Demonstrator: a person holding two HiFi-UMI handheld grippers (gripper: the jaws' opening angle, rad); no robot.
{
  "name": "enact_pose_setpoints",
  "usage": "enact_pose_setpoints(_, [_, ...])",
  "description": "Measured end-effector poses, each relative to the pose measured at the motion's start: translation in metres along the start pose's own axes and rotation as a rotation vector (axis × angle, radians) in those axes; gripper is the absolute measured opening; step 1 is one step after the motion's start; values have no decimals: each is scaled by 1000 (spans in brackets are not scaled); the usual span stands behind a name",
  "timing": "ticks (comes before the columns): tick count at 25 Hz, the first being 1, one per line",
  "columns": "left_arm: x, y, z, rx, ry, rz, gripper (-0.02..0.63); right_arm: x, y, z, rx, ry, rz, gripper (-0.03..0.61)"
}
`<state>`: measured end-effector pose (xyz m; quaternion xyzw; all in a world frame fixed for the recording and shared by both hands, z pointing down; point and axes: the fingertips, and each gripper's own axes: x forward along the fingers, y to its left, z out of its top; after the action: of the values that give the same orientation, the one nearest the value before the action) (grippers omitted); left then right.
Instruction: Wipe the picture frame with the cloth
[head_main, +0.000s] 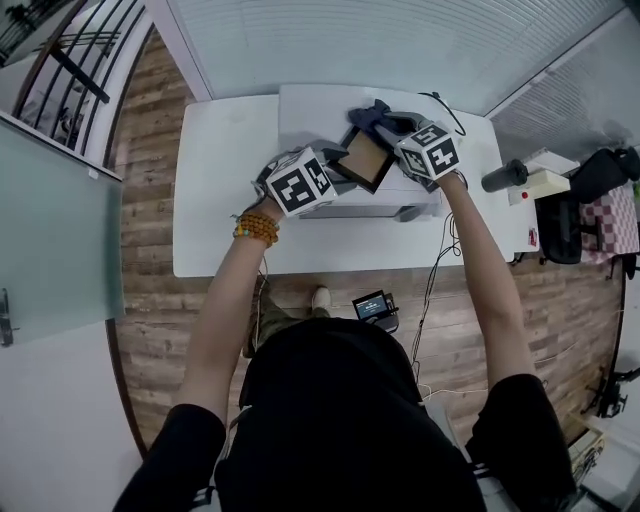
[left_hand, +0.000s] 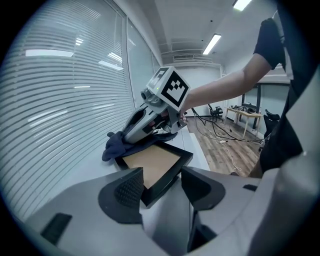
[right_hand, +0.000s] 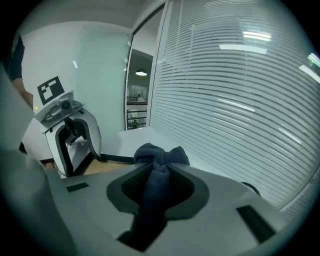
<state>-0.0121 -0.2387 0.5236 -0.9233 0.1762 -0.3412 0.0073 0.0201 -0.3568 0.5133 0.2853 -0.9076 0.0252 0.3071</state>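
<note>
A black picture frame with a brown backing lies tilted on a white block on the table. One corner of the picture frame sits between the jaws of my left gripper, which is shut on it. The left gripper is at the frame's near left. My right gripper is shut on a dark blue cloth. In the head view the right gripper holds the cloth against the frame's far edge. The cloth bunches over that far corner.
The white block stands on the white table, and a black cable runs off its far right. To the right are a dark cylinder and a chair. A small device lies on the wooden floor. Window blinds rise behind the table.
</note>
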Motion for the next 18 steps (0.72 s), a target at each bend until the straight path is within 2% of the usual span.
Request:
enact_pose_setpoints(5, [2, -1, -5, -28, 0, -8, 233, -12, -3, -11, 75, 8, 10, 63])
enact_pose_setpoints(18, [2, -1, -7, -35, -5, -12, 236, -41, -4, -30, 97, -3, -21, 64])
